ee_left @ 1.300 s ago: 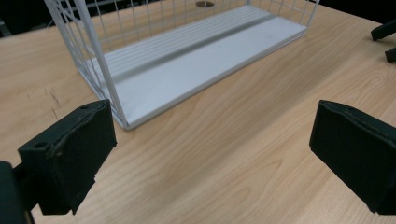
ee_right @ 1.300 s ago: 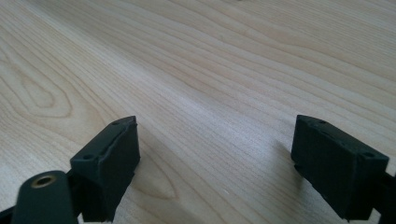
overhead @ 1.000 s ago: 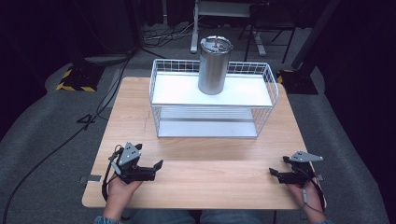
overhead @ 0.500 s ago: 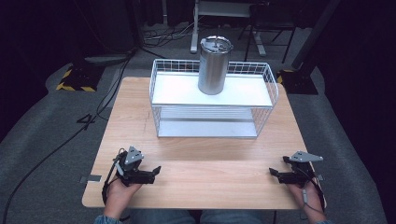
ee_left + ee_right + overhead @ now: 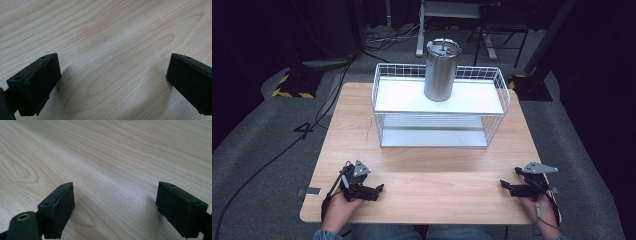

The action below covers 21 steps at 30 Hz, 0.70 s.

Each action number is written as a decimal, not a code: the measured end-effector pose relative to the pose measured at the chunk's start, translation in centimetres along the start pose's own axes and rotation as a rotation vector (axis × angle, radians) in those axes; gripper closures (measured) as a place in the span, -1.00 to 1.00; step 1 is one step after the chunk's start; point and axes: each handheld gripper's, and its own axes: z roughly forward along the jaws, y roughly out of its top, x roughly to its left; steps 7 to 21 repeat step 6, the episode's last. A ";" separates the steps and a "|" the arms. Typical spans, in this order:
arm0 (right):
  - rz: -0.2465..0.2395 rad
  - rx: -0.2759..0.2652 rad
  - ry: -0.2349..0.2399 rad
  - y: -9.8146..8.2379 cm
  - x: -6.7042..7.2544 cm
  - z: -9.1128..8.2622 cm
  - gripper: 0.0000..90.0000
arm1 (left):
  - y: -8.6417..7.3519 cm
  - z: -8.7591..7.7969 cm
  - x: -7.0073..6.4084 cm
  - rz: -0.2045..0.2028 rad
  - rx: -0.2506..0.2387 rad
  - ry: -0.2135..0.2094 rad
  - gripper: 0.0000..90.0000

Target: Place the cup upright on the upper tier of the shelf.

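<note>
A steel tumbler (image 5: pixel 441 71) with a lid stands upright on the white top shelf of a white wire rack (image 5: pixel 439 107) at the far middle of the wooden table (image 5: pixel 427 165). My left gripper (image 5: pixel 377 189) rests at the table's near left, held in a hand, open. My right gripper (image 5: pixel 505 186) rests at the near right, also open. In the left gripper view the left gripper (image 5: pixel 112 75) spreads its jaws wide over bare wood. The right gripper (image 5: pixel 115 205) in its own view is just as wide, with nothing between the jaws.
The rack has a lower shelf (image 5: pixel 434 135) with nothing on it. A black cable (image 5: pixel 267 160) runs across the grey floor left of the table. A yellow-black striped base (image 5: pixel 292 85) and dark stands sit behind the table.
My left gripper has drawn back toward the near edge and settled lower on the table. The right gripper and the tumbler have stayed put.
</note>
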 end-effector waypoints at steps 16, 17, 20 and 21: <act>0.000 0.000 0.000 0.0 0.0 0.0 -0.65 | 0.0 0.0 0.0 -0.004 -0.001 0.001 -1.00; 0.000 0.000 0.000 0.0 0.0 0.0 -0.65 | 0.0 0.0 0.0 -0.004 -0.001 0.001 -1.00; 0.000 0.000 0.000 0.0 0.0 0.0 -0.65 | 0.0 0.0 0.0 -0.004 -0.001 0.001 -1.00; 0.000 0.000 0.000 0.0 0.0 0.0 -0.65 | 0.0 0.0 0.0 -0.004 -0.001 0.001 -1.00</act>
